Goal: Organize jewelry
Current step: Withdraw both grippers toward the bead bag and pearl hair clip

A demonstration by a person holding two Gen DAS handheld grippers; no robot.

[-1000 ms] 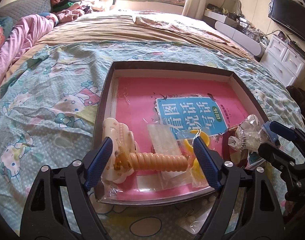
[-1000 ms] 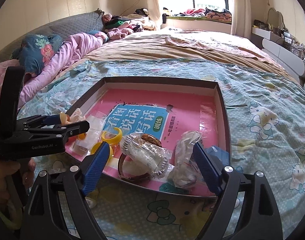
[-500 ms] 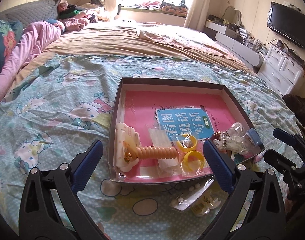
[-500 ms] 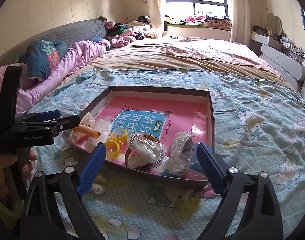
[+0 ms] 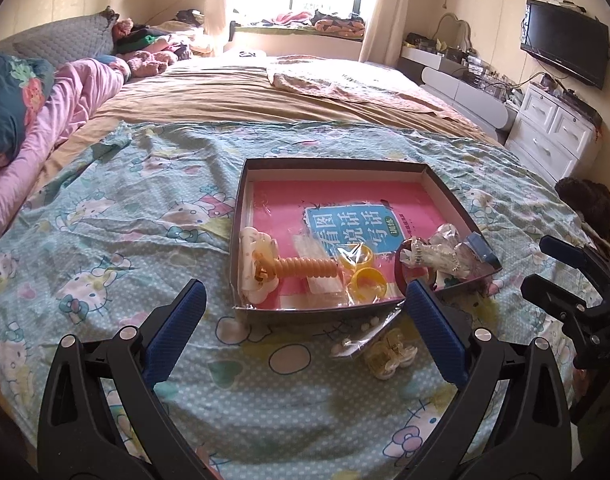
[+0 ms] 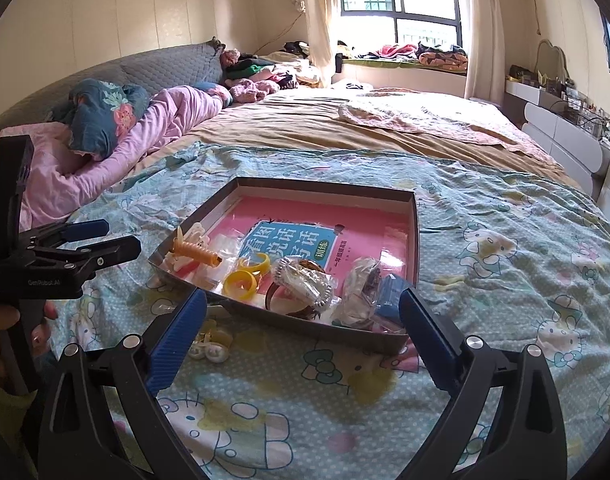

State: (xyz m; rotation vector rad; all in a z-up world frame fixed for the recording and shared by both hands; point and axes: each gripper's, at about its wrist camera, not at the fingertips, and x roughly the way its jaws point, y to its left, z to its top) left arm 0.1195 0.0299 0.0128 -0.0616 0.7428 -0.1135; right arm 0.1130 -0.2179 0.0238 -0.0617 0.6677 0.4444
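open right claw (image 6: 301,328), tray (image 6: 413,216), bedspread (image 6: 505,260)

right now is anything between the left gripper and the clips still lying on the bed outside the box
Nothing visible. The clips lie on the bedspread between the open left gripper and the box front wall.

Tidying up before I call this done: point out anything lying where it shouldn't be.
One bagged pale hair clip lies on the bedsheet just outside the near wall of the box, while the other jewelry sits inside it. The right near corner of the box also looks bent outward. Both grippers are open and empty.
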